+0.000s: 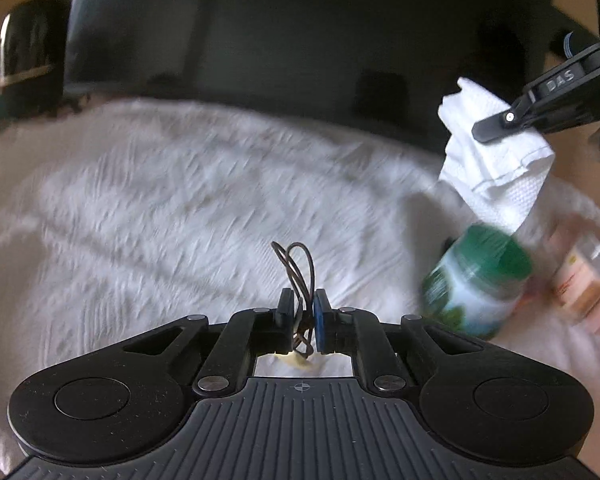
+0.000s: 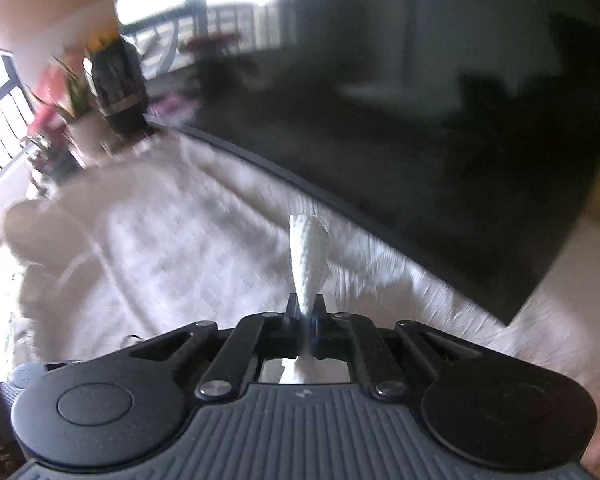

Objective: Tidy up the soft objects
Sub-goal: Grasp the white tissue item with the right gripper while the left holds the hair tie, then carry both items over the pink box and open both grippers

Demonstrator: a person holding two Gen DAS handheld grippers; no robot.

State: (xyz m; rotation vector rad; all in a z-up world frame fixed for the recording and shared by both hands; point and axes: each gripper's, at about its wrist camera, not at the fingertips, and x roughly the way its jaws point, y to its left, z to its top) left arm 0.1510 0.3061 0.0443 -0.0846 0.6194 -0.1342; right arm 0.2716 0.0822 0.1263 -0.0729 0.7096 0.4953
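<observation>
My left gripper (image 1: 303, 308) is shut on thin dark elastic hair ties (image 1: 298, 270) whose loops stick up between the fingers, held above a white textured cloth (image 1: 160, 220). My right gripper (image 2: 305, 308) is shut on a white paper towel (image 2: 309, 256), held above the same cloth (image 2: 160, 248). In the left wrist view the right gripper (image 1: 496, 126) shows at the upper right with the folded paper towel (image 1: 496, 168) hanging from it.
A green-lidded jar (image 1: 476, 280) and a pale pink bottle (image 1: 584, 280) lie on the cloth at the right. A large black screen (image 1: 300, 20) stands behind the cloth; it also fills the right wrist view (image 2: 420, 100). A dark speaker (image 1: 28, 68) and plants (image 2: 68, 92) stand at the left.
</observation>
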